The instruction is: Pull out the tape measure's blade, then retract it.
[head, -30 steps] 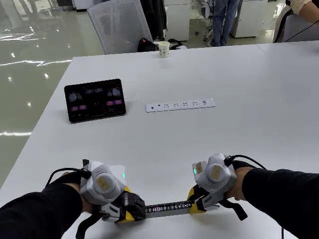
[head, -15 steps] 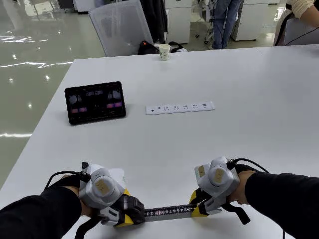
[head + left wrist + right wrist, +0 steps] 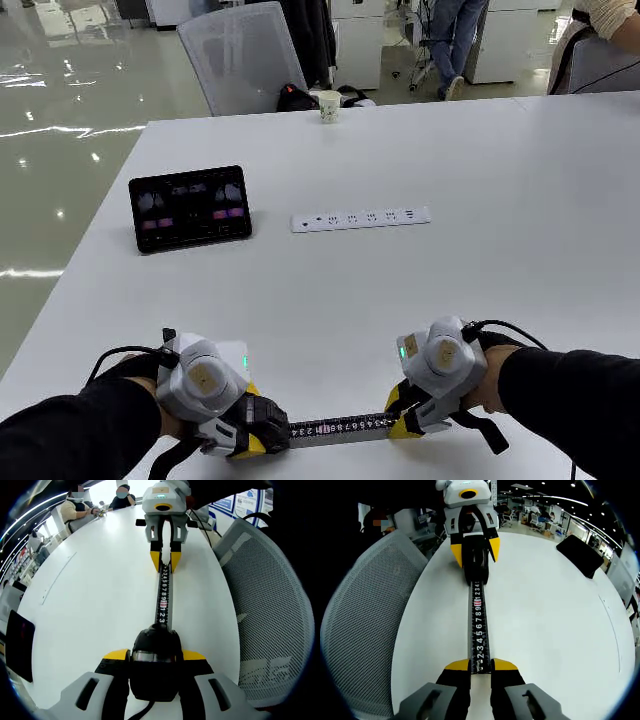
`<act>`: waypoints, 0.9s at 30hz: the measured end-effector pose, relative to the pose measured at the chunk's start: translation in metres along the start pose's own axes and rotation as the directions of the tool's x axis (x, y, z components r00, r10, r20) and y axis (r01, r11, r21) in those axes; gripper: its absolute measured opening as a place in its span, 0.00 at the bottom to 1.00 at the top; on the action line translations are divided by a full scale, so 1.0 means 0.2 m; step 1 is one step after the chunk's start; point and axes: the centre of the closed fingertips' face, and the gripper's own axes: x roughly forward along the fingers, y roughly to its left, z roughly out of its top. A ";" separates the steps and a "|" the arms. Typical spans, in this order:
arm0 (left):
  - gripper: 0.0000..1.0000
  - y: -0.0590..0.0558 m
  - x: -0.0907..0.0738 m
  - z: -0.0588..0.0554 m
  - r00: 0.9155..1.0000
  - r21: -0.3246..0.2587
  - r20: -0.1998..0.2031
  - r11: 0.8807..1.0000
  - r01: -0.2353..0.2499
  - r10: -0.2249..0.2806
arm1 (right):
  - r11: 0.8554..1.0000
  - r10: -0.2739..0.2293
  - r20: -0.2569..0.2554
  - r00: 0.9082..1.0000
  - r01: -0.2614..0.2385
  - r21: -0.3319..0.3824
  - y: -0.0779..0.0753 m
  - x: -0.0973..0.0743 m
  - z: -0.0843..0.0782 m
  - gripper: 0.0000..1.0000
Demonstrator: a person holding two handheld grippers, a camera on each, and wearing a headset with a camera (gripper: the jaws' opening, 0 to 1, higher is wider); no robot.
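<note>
Pinching blade (image 3: 479, 625), R claw (image 3: 480, 666); head view adds tablet (image 3: 190, 205).

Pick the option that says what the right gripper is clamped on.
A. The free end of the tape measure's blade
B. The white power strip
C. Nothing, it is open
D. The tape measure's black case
A: in the right gripper view, the right gripper has its yellow-tipped fingers shut on the near end of the blade, while the left gripper holds the black case.
</note>
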 end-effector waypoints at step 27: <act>0.32 -0.01 0.01 0.00 1.000 -0.003 0.004 1.000 0.001 -0.001 | 1.000 -0.007 -0.010 1.000 0.007 0.021 0.01 -0.04 -0.08 0.11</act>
